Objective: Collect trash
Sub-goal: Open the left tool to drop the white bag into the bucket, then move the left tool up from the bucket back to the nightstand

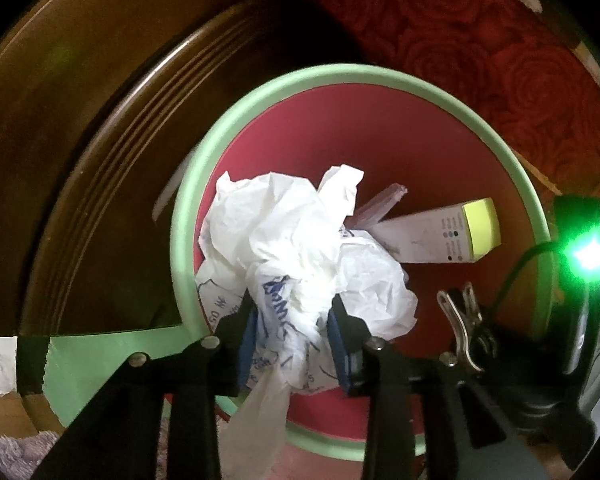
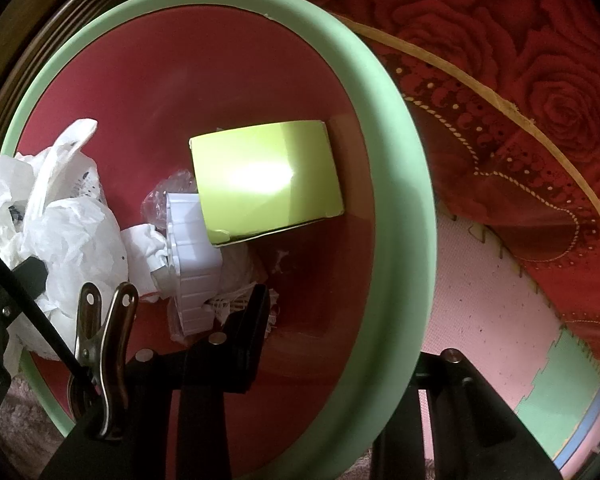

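- Left gripper (image 1: 292,332): blue-padded fingers (image 1: 247,336) sit on both flanks of a crumpled white plastic bag with blue print (image 1: 296,264), partly spread. Pads look to touch the bag; a loose pinch at most, I can't tell if it's gripped firmly.
- Bag bulk lies straight ahead of the fingers, inside the mint-green rimmed round bin with red interior (image 1: 204,184). One tail hangs back over the near rim.
- My read: release step; the bag only needs to drop.
- Right gripper (image 2: 340,328): its fingers straddle the bin's right rim, one finger (image 2: 248,320) inside, the other outside. Appears to be steadying the bin.
- Deeper in the bin: lime-green-ended white carton (image 2: 266,176), white ribbed plastic piece (image 2: 192,256), crumpled tissue.
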